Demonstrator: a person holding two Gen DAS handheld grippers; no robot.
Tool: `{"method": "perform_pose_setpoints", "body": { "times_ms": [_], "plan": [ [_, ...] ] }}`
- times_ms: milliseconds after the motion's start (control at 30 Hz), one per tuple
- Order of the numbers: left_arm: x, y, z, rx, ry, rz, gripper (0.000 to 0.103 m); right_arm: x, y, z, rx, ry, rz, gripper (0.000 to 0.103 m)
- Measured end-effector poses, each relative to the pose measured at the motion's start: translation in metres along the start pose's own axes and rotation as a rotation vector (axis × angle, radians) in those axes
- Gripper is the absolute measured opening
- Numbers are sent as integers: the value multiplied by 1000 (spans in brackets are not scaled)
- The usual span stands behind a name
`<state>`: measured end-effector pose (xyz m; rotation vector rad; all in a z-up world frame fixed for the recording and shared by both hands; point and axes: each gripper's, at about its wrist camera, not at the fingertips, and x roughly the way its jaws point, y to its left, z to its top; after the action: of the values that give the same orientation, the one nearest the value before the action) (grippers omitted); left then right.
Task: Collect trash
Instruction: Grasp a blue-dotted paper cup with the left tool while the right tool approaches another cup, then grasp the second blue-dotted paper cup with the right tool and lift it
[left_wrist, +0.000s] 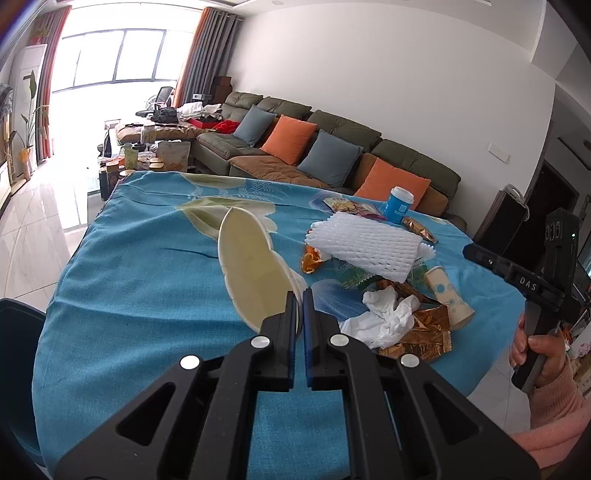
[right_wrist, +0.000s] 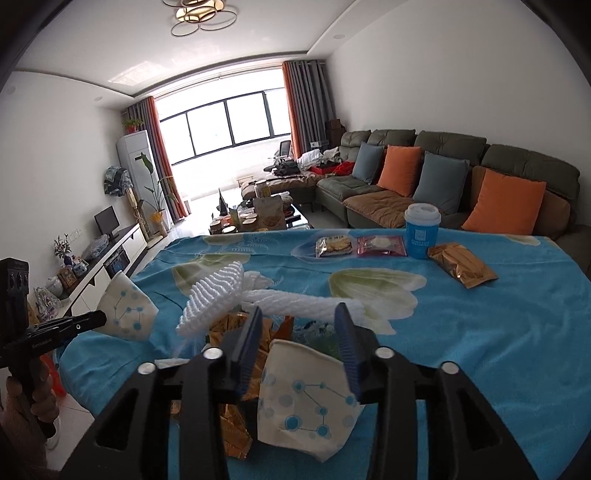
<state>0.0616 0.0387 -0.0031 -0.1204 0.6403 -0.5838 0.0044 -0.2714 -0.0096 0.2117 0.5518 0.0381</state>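
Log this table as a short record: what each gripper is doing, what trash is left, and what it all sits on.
Left gripper: shut on a flattened paper cup, lifted off the table
Right gripper: open, over a crushed paper cup that lies on the pile
Trash pile: white foam net, crumpled tissue, gold wrappers
Far side: blue lidded cup standing upright, snack packets
Surface: blue floral cloth
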Motion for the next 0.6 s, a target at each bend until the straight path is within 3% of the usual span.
{"method": "perform_pose_setpoints", "body": {
  "times_ms": [267, 333, 467, 533, 600],
  "plan": [
    [-6, 14, -6, -17, 5, 19, 4, 18, -19, -45, 141, 142, 9, 73],
    [-4, 15, -8, -24, 6, 23, 4, 19, -22, -51, 168, 152, 26, 73],
    [-6, 16, -9, -22, 5, 31, 4, 16, -20, -52, 183, 136, 53, 53],
    [-9, 16, -10, -19, 2, 37, 4, 11, -16, -49, 164, 119, 60, 36],
    [-12, 16, -11, -17, -3, 39, 4, 7, -14, -45, 149, 112, 55, 35]
  ]
}}
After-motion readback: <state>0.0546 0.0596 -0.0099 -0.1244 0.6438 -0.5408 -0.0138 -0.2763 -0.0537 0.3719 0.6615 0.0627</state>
